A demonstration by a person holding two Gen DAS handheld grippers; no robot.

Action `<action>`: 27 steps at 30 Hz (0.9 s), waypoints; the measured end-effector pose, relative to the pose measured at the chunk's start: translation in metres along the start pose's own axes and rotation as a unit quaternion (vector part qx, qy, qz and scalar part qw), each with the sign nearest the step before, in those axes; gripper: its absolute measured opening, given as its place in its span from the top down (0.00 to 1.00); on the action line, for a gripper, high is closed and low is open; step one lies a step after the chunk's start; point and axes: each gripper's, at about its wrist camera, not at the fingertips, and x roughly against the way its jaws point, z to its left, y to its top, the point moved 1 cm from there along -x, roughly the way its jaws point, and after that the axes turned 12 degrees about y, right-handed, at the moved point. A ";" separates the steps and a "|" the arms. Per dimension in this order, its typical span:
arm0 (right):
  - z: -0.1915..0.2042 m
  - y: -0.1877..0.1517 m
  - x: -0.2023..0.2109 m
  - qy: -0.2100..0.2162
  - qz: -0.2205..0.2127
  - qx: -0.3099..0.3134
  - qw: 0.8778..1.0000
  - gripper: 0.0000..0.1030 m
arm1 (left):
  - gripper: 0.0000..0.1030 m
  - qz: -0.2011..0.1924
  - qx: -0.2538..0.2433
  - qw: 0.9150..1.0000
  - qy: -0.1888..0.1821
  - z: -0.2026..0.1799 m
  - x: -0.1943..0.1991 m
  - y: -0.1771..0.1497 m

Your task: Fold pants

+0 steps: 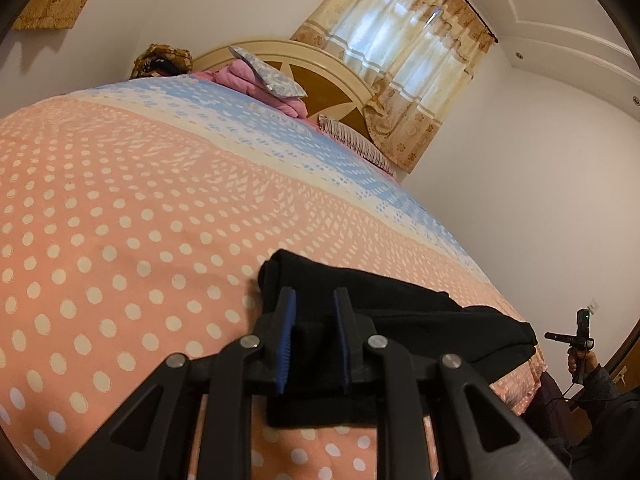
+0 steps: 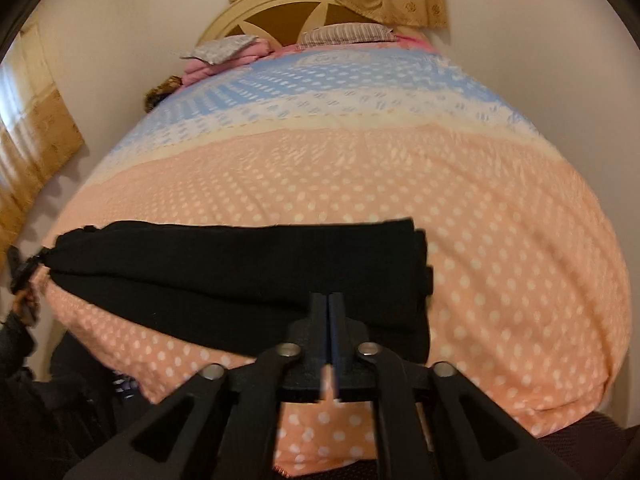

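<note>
Left claw (image 1: 315, 300) clamped on black pants (image 1: 400, 304) atop dotted bedspread (image 1: 120, 200).

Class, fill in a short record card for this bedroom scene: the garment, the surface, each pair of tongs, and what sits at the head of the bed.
Garment: black pants, folded into a long band across the near part of the bed
Surface: peach polka-dot bedspread, with a blue band farther up
Left tongs: shut on one end of the pants
Right tongs: aimed at the pants, tips slightly apart, nothing between them
Head of bed: striped pillow, pink bedding, cream headboard
</note>
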 end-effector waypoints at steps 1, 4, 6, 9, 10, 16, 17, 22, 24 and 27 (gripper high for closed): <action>0.009 0.004 -0.005 -0.009 0.002 0.019 1.000 0.27 | 0.80 -0.004 -0.001 1.000 0.004 -0.002 0.003 0.002; 0.031 0.021 -0.018 0.012 -0.007 0.056 0.998 0.23 | 0.80 -0.017 -0.003 1.000 0.008 -0.003 0.016 0.004; 0.046 0.035 -0.036 0.019 0.004 0.090 0.996 0.23 | 0.76 -0.023 -0.005 1.000 0.020 -0.002 0.024 0.006; 0.063 0.051 -0.079 0.044 0.058 0.131 0.989 0.31 | 0.73 -0.033 -0.017 0.999 0.035 -0.008 0.034 0.010; 0.068 0.052 -0.091 0.035 0.083 0.152 0.984 0.39 | 0.73 -0.033 -0.020 0.999 0.033 -0.012 0.034 0.012; 0.081 0.040 -0.119 -0.011 0.172 0.259 0.950 0.92 | 0.51 -0.022 -0.108 0.994 -0.021 -0.083 0.018 0.019; 0.081 0.036 -0.113 -0.013 0.170 0.264 0.949 0.94 | 0.51 -0.016 -0.116 0.993 -0.033 -0.093 0.012 0.018; 0.100 0.017 -0.087 -0.010 0.153 0.275 0.949 0.96 | 0.51 0.032 -0.154 0.986 -0.057 -0.133 -0.036 0.005; 0.102 0.009 -0.081 -0.004 0.150 0.270 0.951 0.96 | 0.51 0.045 -0.153 0.986 -0.057 -0.138 -0.050 -0.001; 0.104 0.013 -0.077 -0.011 0.132 0.252 0.958 0.94 | 0.51 0.060 -0.143 0.986 -0.067 -0.142 -0.062 -0.005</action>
